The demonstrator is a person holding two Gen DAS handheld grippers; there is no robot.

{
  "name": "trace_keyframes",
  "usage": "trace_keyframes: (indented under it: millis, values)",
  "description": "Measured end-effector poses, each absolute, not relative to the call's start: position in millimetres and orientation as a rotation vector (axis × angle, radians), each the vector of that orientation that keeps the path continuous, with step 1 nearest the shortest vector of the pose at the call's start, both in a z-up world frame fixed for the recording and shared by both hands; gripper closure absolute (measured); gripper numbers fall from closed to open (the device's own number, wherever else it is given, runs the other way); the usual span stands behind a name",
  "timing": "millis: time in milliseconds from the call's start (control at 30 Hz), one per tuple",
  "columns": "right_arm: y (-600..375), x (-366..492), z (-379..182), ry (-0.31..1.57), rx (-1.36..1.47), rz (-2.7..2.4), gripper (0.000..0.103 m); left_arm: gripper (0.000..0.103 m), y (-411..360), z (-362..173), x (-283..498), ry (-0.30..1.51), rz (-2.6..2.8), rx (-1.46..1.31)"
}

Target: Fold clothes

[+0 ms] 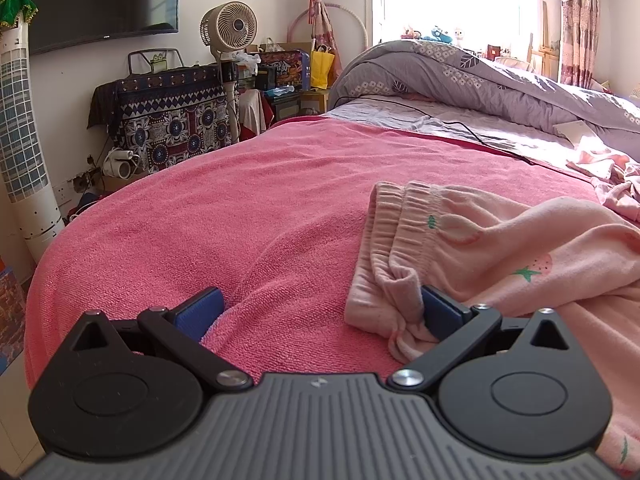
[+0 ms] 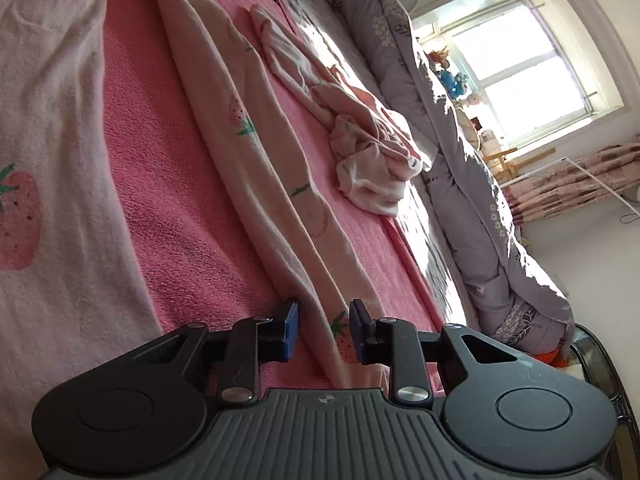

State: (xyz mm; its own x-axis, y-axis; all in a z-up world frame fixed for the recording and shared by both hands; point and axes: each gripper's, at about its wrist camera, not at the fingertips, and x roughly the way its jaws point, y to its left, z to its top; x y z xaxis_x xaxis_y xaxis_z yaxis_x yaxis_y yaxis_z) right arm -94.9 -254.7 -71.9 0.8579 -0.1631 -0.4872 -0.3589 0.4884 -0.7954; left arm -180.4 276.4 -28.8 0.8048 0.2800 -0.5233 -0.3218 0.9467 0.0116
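On the pink blanket [image 1: 248,216], strawberry-print pants [image 1: 500,248] lie with the waistband corner touching one pad of the wide-open left gripper [image 1: 320,312]. Only the right wrist view shows a pant leg running between the right gripper's [image 2: 323,330] parted, unclamped fingers, plus a crumpled garment [image 2: 372,160].

left wrist view low over the pink towel [image 1: 240,208], right wrist view rolled sideways, both facing the window [image 2: 516,68]
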Motion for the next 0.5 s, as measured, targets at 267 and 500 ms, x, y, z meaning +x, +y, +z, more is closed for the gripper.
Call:
trace_keyframes:
  millis: [267,500]
  values:
    - [-271,-92,-68,0.550,-1.085,0.068,0.090,0.000,276,-30,-179,0.541,0.311,-0.076]
    - [-302,-100,-86,0.667,-1.200,0.100,0.087,0.000,276,-30,-180,0.535,0.312,-0.075]
